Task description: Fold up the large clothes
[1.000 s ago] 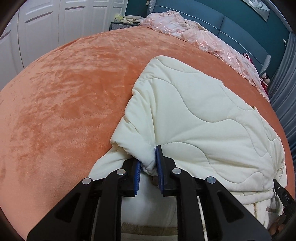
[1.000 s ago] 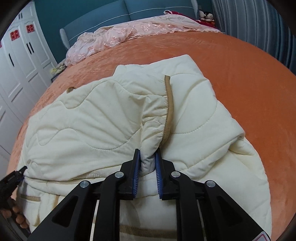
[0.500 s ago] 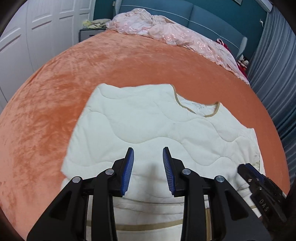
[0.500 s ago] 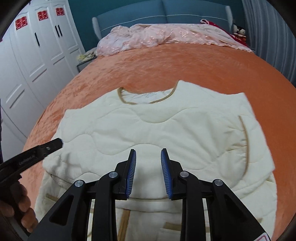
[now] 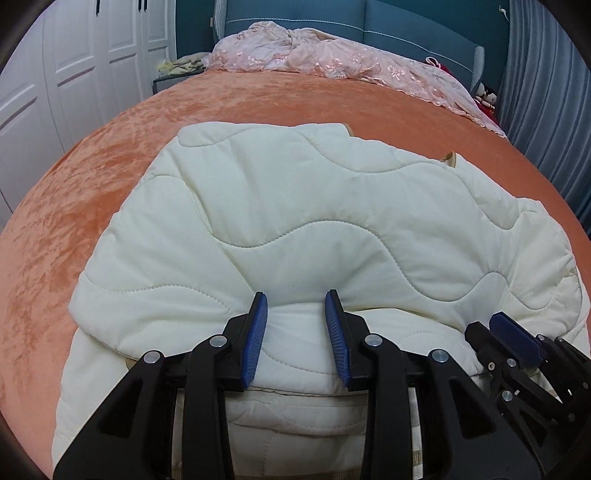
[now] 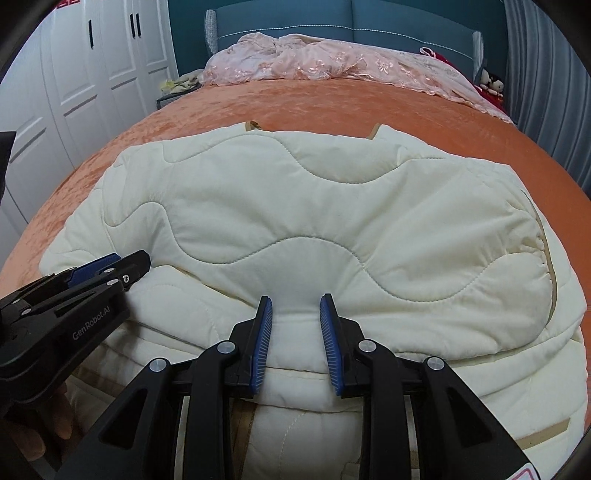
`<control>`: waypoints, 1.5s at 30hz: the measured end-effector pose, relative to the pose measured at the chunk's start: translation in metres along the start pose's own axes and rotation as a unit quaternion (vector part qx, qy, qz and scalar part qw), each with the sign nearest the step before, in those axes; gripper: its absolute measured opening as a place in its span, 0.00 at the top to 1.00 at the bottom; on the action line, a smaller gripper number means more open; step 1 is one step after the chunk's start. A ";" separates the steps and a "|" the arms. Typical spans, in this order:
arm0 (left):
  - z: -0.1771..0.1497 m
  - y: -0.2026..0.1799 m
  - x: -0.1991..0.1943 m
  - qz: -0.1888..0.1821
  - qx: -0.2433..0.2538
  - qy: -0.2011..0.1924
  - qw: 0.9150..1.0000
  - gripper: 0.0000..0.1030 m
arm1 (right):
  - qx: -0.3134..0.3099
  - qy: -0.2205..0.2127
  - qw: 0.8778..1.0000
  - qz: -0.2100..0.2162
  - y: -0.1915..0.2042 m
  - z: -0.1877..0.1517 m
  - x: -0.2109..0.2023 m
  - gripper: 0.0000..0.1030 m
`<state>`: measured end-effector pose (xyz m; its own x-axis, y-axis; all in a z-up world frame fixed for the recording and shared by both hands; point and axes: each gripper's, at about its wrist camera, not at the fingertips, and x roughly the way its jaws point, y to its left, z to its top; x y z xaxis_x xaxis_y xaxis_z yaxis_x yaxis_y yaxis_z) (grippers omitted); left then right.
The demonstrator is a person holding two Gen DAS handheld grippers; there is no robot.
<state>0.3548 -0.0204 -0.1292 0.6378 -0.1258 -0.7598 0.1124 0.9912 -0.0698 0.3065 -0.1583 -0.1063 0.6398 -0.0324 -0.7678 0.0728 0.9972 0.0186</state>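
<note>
The left gripper (image 5: pixel 295 314) and the right gripper (image 6: pixel 295 317) both have their fingers open, holding nothing, above the folded cream quilted jacket (image 5: pixel 314 206) on the orange bedspread (image 5: pixel 92 177).

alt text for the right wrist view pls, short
The right claw hangs open over the near edge of a folded cream quilted garment on an orange bedspread. The left claw enters at left; pink lace bedding lies by the teal headboard.
</note>
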 end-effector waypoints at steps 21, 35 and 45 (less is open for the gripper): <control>-0.013 -0.009 0.004 0.036 0.021 -0.044 0.998 0.70 | -0.006 -0.030 0.999 -0.013 -0.001 -0.009 0.005 0.75; 0.092 0.059 -0.018 -0.030 -0.065 -0.026 0.997 0.69 | 0.043 -0.018 0.992 0.119 -0.017 0.093 -0.012 0.68; 0.168 0.095 0.092 -0.037 -0.118 0.075 0.989 0.69 | 0.119 0.053 0.975 0.182 0.011 0.206 0.124 0.55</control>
<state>0.5526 0.0557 -0.0973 0.5117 -0.2082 -0.8335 -0.0376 0.9638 -0.2639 0.5447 -0.1651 -0.0695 0.5743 0.3408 -0.7443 0.0385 0.8970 0.4404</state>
